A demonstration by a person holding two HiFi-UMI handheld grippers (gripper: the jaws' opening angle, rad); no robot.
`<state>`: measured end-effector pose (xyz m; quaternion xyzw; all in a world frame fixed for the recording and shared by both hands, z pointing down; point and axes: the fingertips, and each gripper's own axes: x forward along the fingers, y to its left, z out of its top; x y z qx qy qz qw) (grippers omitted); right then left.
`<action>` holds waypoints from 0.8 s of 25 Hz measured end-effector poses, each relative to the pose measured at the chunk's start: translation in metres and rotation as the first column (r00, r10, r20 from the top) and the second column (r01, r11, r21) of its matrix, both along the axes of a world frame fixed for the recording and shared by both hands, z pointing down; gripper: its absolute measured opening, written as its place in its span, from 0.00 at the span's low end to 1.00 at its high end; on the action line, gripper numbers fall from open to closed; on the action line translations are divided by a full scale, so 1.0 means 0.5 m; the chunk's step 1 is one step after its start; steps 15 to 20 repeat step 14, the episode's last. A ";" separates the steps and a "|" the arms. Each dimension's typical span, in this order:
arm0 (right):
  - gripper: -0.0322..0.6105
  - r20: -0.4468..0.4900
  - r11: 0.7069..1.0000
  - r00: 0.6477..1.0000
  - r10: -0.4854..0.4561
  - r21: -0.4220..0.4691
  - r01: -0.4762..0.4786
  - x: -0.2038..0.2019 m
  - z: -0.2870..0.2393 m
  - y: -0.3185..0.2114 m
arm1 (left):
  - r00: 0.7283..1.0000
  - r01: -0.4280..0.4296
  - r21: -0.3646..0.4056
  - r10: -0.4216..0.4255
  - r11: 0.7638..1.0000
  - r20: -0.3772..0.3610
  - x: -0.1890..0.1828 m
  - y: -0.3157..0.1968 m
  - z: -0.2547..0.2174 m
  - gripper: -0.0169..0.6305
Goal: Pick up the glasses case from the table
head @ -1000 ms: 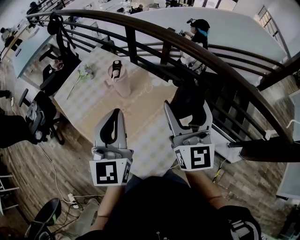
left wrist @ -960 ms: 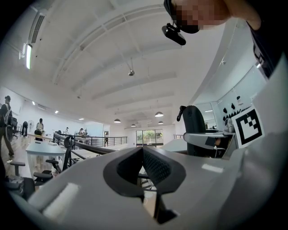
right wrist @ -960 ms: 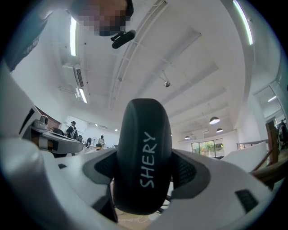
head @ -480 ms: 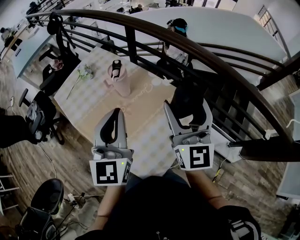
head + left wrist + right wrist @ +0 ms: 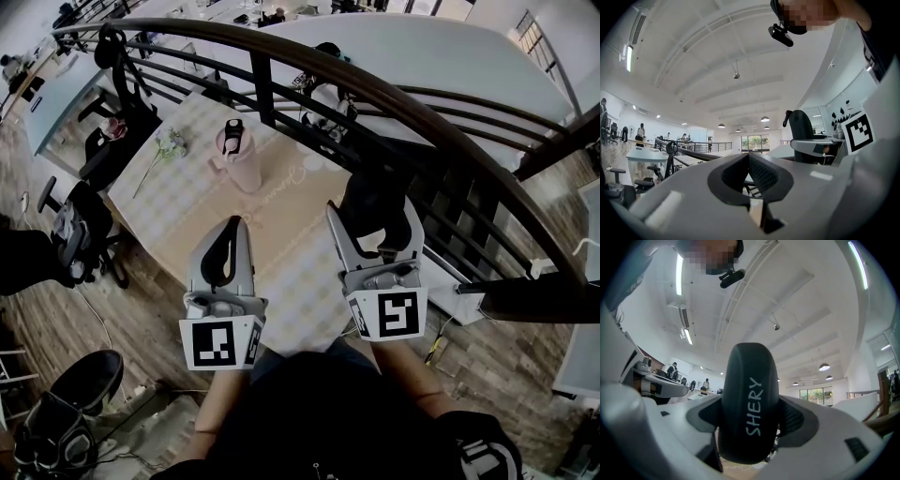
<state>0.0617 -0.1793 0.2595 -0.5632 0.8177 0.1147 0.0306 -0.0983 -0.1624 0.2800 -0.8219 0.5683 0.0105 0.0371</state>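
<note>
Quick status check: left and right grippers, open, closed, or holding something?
Left gripper: closed, nothing between its jaws.
Right gripper: closed on the dark glasses case, held up off the table.

A dark curved railing [image 5: 375,84] overlooks a pale table [image 5: 183,187], office chairs [image 5: 80,225] and wood-plank floor [image 5: 56,319]

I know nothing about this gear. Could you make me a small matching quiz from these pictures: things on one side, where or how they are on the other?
Things:
1. glasses case
2. left gripper
3. pink bottle
4. flower stem

States:
a. lying flat on the table
b. jaws together, nothing between them
c. clamped in the right gripper
d. standing upright on the table

Pairs: 1-c, 2-b, 3-d, 4-a.
</note>
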 end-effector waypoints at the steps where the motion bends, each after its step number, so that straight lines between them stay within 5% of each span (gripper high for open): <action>1: 0.59 0.001 1.000 1.000 0.001 -0.001 -0.001 0.000 0.000 0.000 | 1.000 -0.001 -0.001 0.001 1.000 0.000 0.000 0.000 0.001 0.05; 20: 0.59 0.005 1.000 1.000 0.003 -0.004 -0.003 0.002 0.004 -0.002 | 1.000 -0.007 -0.005 0.007 1.000 0.001 0.002 -0.002 0.004 0.05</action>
